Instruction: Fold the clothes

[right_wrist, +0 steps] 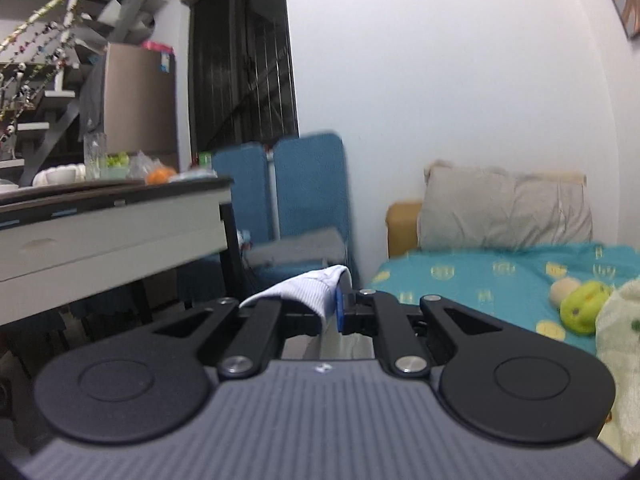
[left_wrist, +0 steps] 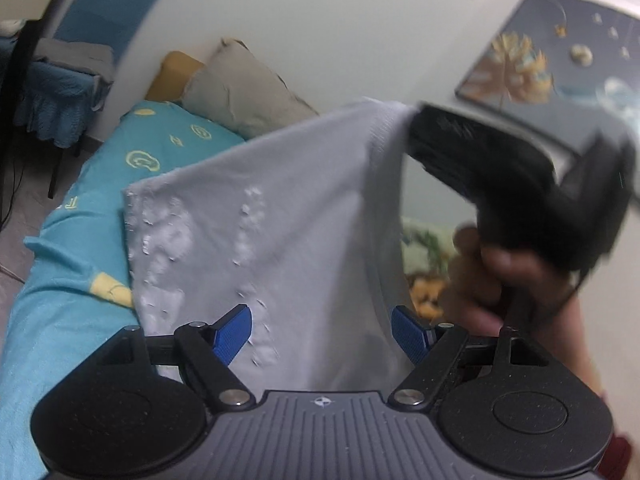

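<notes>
Left wrist view is showing a pale grey shirt hanging in the air above the bed, with a worn white print on its front. Its top corner is being pinched by the right gripper, whose black body is blurred at the right of the frame, with a hand wrapped around its handle. The cloth is draping down from that corner and passing between the blue fingers of the left gripper, which are standing wide apart; the pads are not pressing on the fabric, though the blur is making it hard to say whether the right pad is brushing the shirt's edge.

Right wrist view is showing the right gripper with its fingers closed on a ribbed white edge of the shirt, which is bunching up over the left finger.

Beyond the shirt, the bed is wearing a teal cover with yellow shapes, and a grey pillow is leaning against the white wall at its head. A green plush toy is lying on the cover at the right. A blue chair is standing beside the bed, and a desk carrying bowls and fruit is sitting further left. A framed picture is hanging on the wall.
</notes>
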Demonstrator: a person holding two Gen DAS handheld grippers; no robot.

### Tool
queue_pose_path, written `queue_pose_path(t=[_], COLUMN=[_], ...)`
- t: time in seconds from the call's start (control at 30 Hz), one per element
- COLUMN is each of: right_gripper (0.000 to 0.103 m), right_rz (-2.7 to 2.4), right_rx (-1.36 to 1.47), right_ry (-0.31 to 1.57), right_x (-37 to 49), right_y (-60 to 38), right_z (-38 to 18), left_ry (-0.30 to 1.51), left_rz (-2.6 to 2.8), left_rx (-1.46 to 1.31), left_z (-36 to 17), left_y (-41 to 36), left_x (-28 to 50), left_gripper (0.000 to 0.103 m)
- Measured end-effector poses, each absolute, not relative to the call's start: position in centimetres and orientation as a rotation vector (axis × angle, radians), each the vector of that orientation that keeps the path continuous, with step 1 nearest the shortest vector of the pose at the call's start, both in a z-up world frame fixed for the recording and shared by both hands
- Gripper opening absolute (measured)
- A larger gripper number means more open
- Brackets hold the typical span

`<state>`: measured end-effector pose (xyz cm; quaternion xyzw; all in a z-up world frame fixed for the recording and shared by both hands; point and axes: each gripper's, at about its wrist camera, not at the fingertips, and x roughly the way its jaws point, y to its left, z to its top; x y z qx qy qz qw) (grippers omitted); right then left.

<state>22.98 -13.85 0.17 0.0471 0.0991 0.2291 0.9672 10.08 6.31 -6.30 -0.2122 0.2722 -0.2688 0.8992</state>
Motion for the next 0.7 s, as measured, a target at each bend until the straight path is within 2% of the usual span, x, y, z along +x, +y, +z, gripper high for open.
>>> queue_pose_path(t=[0.23,0.7], right_gripper=[0.01,0.01], right_rz=[0.502,0.465], right_rx=[0.06,0.125], right_ry=[0.392,0.5], right_x=[24.3,24.1], right_y=[-15.4,-21.8], right_z=[-0.1,-0.5], left_ry=[0.612,0.506], left_rz=[-0.535,-0.271], left_rx=[-0.407,-0.325], left_z=[-7.0,-9.8], left_y=[3.3,-9.5], left_x=[10.0,11.2], left_gripper=[0.08,0.081])
